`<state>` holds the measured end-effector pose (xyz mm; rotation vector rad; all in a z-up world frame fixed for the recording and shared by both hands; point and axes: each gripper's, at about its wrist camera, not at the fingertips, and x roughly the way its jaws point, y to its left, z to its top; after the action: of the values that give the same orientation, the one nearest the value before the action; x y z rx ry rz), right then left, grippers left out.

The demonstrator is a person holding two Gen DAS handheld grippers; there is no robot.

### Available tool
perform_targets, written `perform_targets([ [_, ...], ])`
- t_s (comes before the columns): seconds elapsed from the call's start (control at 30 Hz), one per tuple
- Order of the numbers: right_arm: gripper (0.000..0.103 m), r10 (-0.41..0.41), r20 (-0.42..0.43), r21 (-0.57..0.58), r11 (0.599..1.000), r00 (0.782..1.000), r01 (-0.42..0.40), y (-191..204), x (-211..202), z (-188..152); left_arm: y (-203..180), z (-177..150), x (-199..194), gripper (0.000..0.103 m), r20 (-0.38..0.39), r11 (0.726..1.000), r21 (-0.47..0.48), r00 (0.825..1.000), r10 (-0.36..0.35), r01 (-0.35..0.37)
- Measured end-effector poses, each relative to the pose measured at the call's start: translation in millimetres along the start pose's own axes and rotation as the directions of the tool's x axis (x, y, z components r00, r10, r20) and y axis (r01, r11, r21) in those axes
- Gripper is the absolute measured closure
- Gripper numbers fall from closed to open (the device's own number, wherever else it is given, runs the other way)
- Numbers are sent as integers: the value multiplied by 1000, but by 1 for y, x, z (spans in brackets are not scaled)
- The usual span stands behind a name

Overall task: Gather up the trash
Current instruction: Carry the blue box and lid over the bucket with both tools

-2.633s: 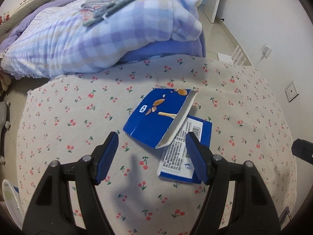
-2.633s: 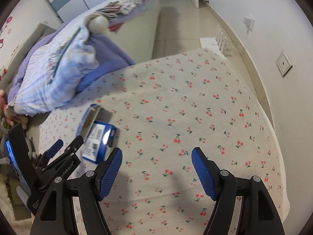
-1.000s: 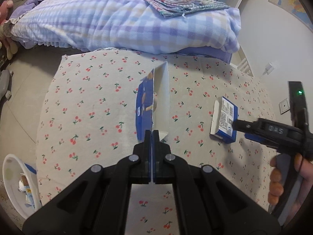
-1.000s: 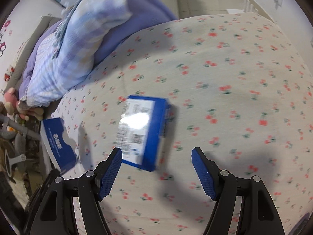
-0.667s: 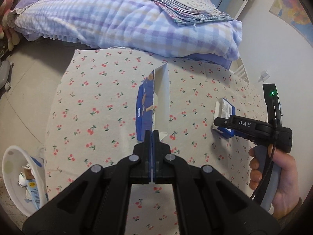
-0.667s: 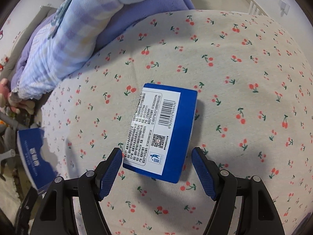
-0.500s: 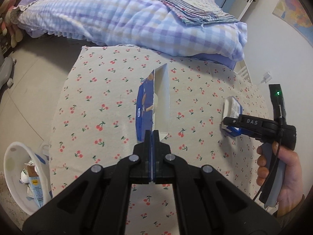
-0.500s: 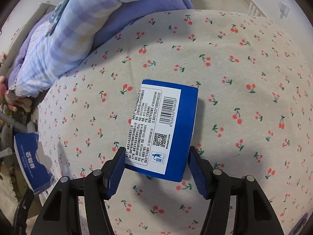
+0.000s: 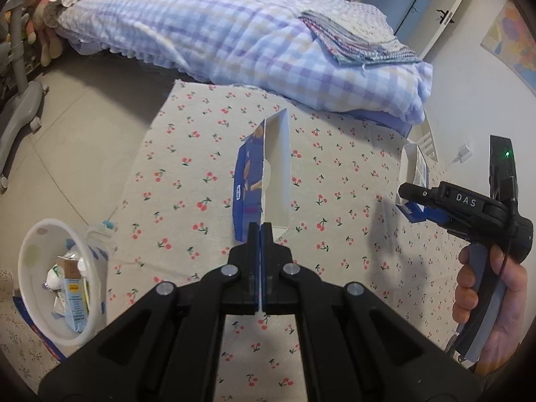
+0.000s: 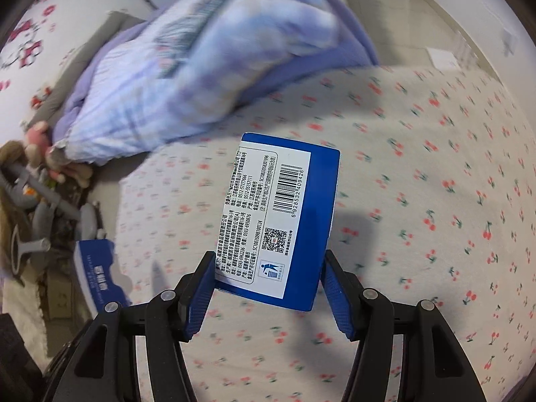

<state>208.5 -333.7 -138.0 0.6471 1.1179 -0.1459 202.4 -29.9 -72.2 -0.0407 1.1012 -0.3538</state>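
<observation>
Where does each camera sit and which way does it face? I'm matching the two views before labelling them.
Left wrist: sits on the left tongs, looking steeply down over the cherry-print cloth and bed; shows those tongs shut on the opened blue box, plus the right hand.
Right wrist: sits on the right tongs, looking steeply down; shows them, having just been closing, clamping the barcode box.
Shared: both boxes, cloth, bed.
</observation>
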Motion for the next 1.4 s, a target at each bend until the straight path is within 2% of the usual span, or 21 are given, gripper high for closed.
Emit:
perform_targets([
  [0.13, 41, 54, 32, -97, 994, 998, -51, 31, -18, -7, 1, -9, -29, 102, 87, 997, 33, 994, 72, -75],
  [0.23, 41, 97, 46, -166, 982, 994, -88, 56, -28, -15, 6, -18, -50, 102, 134, 994, 39, 986, 98, -104],
  [0.47, 41, 161, 79, -272, 953, 984, -135, 100, -50, -31, 22, -39, -89, 102, 241, 979, 45, 953, 184, -200],
  [0.83, 41, 212, 78, -415, 895, 974, -161, 168, -61, -66, 54, -64, -117, 102, 293, 966, 26, 926, 240, -258],
  [1.03, 41, 214, 51, -498, 852, 975, -161, 210, -49, -91, 82, -73, -120, 102, 272, 962, -11, 925, 264, -271],
  [1.27, 41, 216, 19, -538, 825, 976, -172, 246, -31, -110, 119, -78, -125, 102, 250, 960, -75, 927, 281, -271],
  [1.4, 41, 216, -5, -565, 805, 976, -181, 270, -20, -122, 148, -77, -127, 102, 226, 966, -128, 942, 250, -226],
])
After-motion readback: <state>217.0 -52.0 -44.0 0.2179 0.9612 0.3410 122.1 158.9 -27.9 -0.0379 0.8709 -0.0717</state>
